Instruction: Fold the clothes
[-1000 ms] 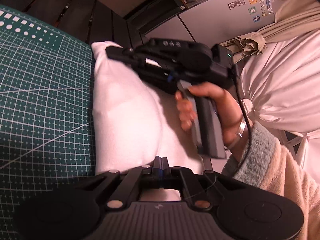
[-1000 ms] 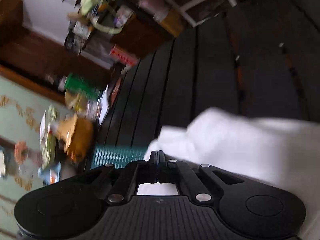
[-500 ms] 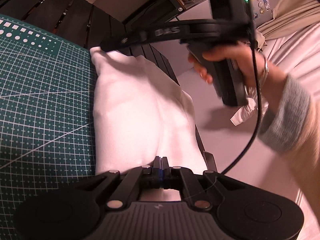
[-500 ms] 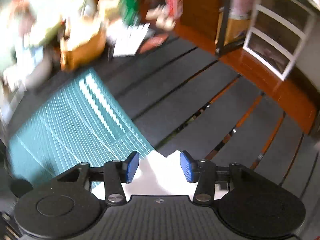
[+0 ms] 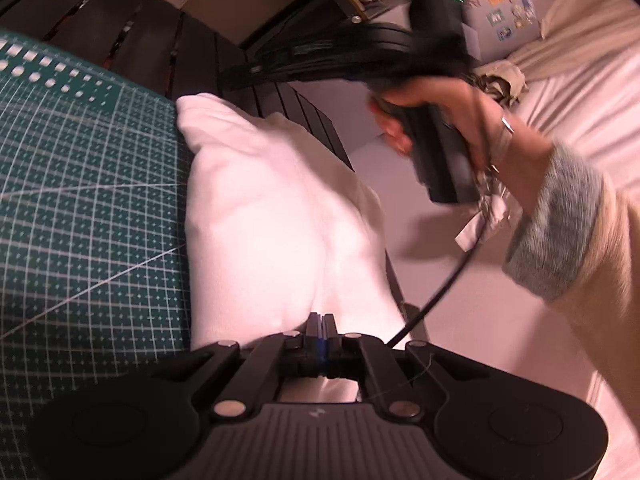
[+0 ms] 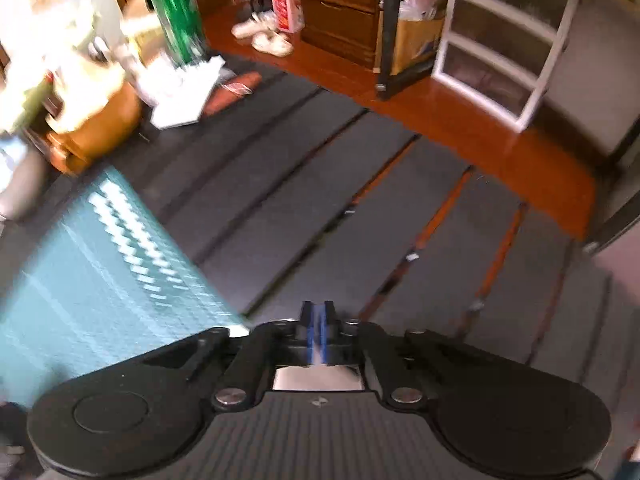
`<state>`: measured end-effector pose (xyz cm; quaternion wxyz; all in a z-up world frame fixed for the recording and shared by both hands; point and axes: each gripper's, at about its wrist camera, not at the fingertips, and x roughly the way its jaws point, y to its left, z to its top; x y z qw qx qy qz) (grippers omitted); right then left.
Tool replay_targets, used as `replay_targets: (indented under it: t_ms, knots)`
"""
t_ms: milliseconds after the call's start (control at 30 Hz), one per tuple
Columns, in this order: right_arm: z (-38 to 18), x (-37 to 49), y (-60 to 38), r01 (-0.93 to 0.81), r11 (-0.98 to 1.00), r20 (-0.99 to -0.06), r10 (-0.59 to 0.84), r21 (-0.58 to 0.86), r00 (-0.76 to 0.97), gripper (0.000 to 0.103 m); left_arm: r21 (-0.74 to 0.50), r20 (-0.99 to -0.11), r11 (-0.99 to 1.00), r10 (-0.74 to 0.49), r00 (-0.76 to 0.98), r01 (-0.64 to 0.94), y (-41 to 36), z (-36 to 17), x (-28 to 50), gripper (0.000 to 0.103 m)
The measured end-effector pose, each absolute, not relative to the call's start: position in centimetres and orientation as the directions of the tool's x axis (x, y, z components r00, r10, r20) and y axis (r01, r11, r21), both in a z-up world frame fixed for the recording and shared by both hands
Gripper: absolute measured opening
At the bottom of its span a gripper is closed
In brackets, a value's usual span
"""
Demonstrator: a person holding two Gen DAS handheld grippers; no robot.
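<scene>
Lying along the near edge of the green gridded cutting mat (image 5: 88,208) where it met the dark slatted worktop (image 5: 160,60), the white garment (image 5: 272,216) looked light, soft and limp, puffed into a smooth pillowy fold, best taken at a hem or corner. The left gripper (image 5: 318,322) had its jaws pinched shut on the near edge. The right gripper (image 6: 318,316), raised clear in a hand (image 5: 452,120) with a fuzzy cuff, was closing its jaws on nothing.

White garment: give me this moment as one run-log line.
white garment: on green cutting mat's edge | left gripper: shut on its near edge | right gripper: lifted clear, closing, nothing between jaws
</scene>
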<state>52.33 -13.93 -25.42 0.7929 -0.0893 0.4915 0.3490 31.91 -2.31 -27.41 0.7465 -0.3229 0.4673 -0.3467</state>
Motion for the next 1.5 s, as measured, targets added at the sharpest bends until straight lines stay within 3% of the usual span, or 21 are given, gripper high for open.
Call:
replay_targets:
  t_ms: [33,133,233,300,400,467,567,600,667,733,833,967,1000,1067,1133,1200,1333,1500]
  knots:
    - [-24.4,51.4,-14.9,-0.615,0.751,-0.821,0.495,0.239,0.286,0.023,-0.809,-0.471,0.548,-0.820,0.326,0.211,-1.8,-27.0,31.6,0.004]
    - [-22.2,47.9,-19.2,-0.512,0.764,-0.746,0.590,0.391,0.310,0.027,-0.809,-0.462,0.545,-0.821,0.336,0.218,0.5,-26.9,29.9,0.014]
    - [-22.7,43.6,-23.3,-0.350,0.721,-0.647,0.692,0.599,0.320,0.036,-0.820,-0.457,0.538,-0.821,0.343,0.195,2.2,-27.2,28.5,0.015]
    - [-24.6,39.6,-25.7,-0.246,0.663,-0.586,0.745,0.708,0.320,0.036,-0.815,-0.469,0.547,-0.816,0.338,0.191,2.7,-27.4,28.0,0.015]
    - [-28.0,34.2,-28.1,-0.135,0.703,-0.640,0.697,0.698,0.323,0.036,-0.776,-0.506,0.588,-0.796,0.332,0.227,2.1,-26.9,27.5,0.014]
    - [-29.8,31.0,-29.3,-0.081,0.725,-0.670,0.668,0.684,0.323,0.024,-0.711,-0.568,0.647,-0.759,0.318,0.275,1.3,-26.5,27.1,0.014]
    - [-30.4,27.4,-30.4,-0.064,0.754,-0.693,0.630,0.654,0.350,0.019,-0.561,-0.665,0.731,-0.678,0.314,0.388,-0.2,-25.6,25.9,0.014]
    - [-29.9,26.5,-30.6,-0.063,0.744,-0.674,0.634,0.665,0.379,0.020,-0.529,-0.676,0.745,-0.659,0.328,0.407,-0.4,-25.1,25.5,0.014]
    - [-28.7,24.6,-30.0,-0.089,0.717,-0.604,0.641,0.691,0.473,0.033,-0.461,-0.697,0.770,-0.622,0.357,0.442,-0.8,-24.2,24.6,0.019]
    - [-27.7,23.2,-28.8,-0.124,0.695,-0.538,0.644,0.708,0.544,0.033,-0.439,-0.698,0.775,-0.613,0.370,0.454,-1.5,-24.0,24.6,0.029]
    - [-29.1,23.2,-26.9,-0.094,0.705,-0.547,0.620,0.703,0.562,0.033,-0.394,-0.716,0.793,-0.582,0.385,0.466,-2.3,-23.9,24.1,0.031]
    - [-31.8,22.5,-27.3,0.003,0.717,-0.601,0.581,0.697,0.548,0.031,-0.420,-0.728,0.818,-0.563,0.392,0.394,0.2,-23.8,22.8,0.033]
    - [-31.9,21.3,-28.7,0.030,0.681,-0.571,0.589,0.732,0.573,0.032,-0.422,-0.727,0.827,-0.554,0.407,0.371,1.2,-23.7,22.3,0.036]
    - [-32.0,19.9,-30.3,0.073,0.616,-0.517,0.583,0.784,0.627,0.043,-0.455,-0.711,0.835,-0.550,0.438,0.310,3.0,-23.8,22.0,0.043]
    - [-32.6,18.1,-32.1,0.126,0.478,-0.423,0.586,0.869,0.691,0.054,-0.528,-0.678,0.814,-0.576,0.456,0.243,4.6,-24.0,22.2,0.044]
    - [-33.4,16.9,-33.0,0.168,0.356,-0.357,0.573,0.919,0.738,0.054,-0.604,-0.657,0.781,-0.601,0.454,0.159,5.5,-24.9,23.1,0.045]
    - [-34.1,17.0,-32.9,0.278,0.393,-0.456,0.493,0.877,0.741,0.056,-0.682,-0.642,0.728,-0.643,0.418,0.071,5.5,-26.3,24.6,0.045]
    - [-34.0,19.2,-32.3,0.268,0.454,-0.485,0.472,0.850,0.736,0.055,-0.710,-0.628,0.702,-0.661,0.411,0.045,4.9,-27.1,26.3,0.045]
